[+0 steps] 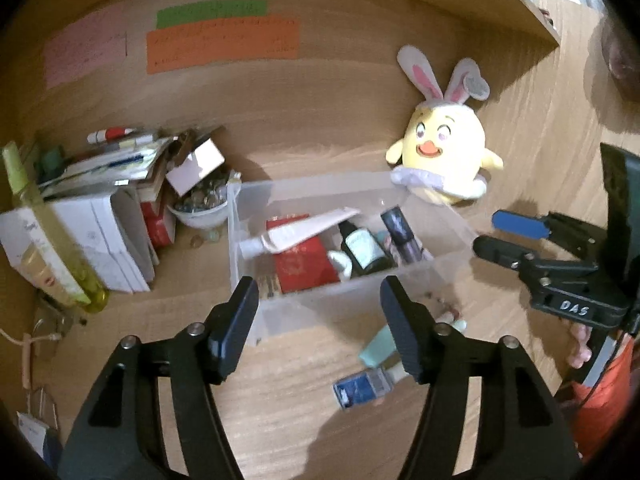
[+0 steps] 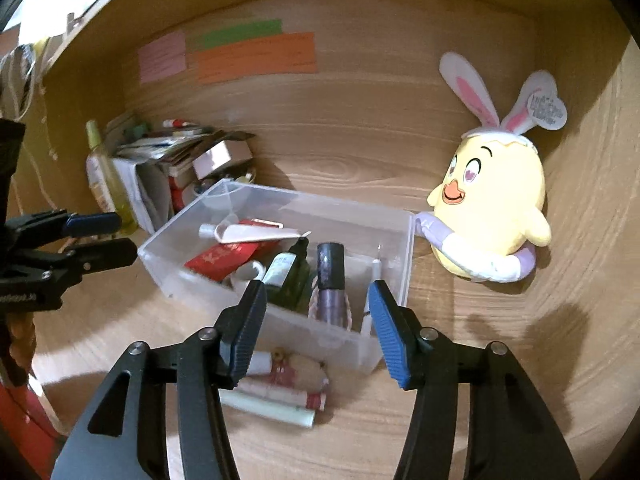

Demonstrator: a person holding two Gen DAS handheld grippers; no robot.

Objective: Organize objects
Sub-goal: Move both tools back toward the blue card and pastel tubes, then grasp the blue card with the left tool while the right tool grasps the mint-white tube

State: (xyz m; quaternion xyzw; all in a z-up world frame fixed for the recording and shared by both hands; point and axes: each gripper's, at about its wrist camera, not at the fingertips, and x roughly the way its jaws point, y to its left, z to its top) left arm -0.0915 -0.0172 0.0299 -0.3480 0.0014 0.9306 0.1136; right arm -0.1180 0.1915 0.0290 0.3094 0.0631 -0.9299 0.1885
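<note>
Hovering both grippers over the clear bin (image 2: pixel 394 276), I judge the step in hand to be fetching one of the loose tubes (image 2: pixel 280 388) lying on the desk just in front of the bin's near wall and dropping it in with the rest. My right gripper (image 2: pixel 316 320) stands with its jaws spread wide and nothing between them, poised above the bin's near edge; my left gripper (image 1: pixel 320 314) is equally wide and empty, also near the front of the bin. In the left view a pale green tube (image 1: pixel 378 346) and a small blue box (image 1: pixel 362 388) lie in front of the bin. To do this well I would come down on one tube across its width, not its length, take the topmost of the pile so the others do not roll, and lift clear over the wall before letting go. Inside the bin already sit a white tube (image 2: pixel 248 232), a red packet (image 2: pixel 228 258), a dark green bottle (image 2: pixel 288 276) and a purple bottle (image 2: pixel 332 284), so I would aim for the bare patch at its right end. Round the bin, the surface is a wood-grain desk (image 2: pixel 460 360) boxed in by wooden walls; a yellow chick toy (image 2: pixel 492 208) rests against the bin's right end, a heap of books and boxes (image 1: pixel 100 216) crowds its left, and coloured paper notes (image 2: pixel 256 54) are stuck on the wall behind it.
</note>
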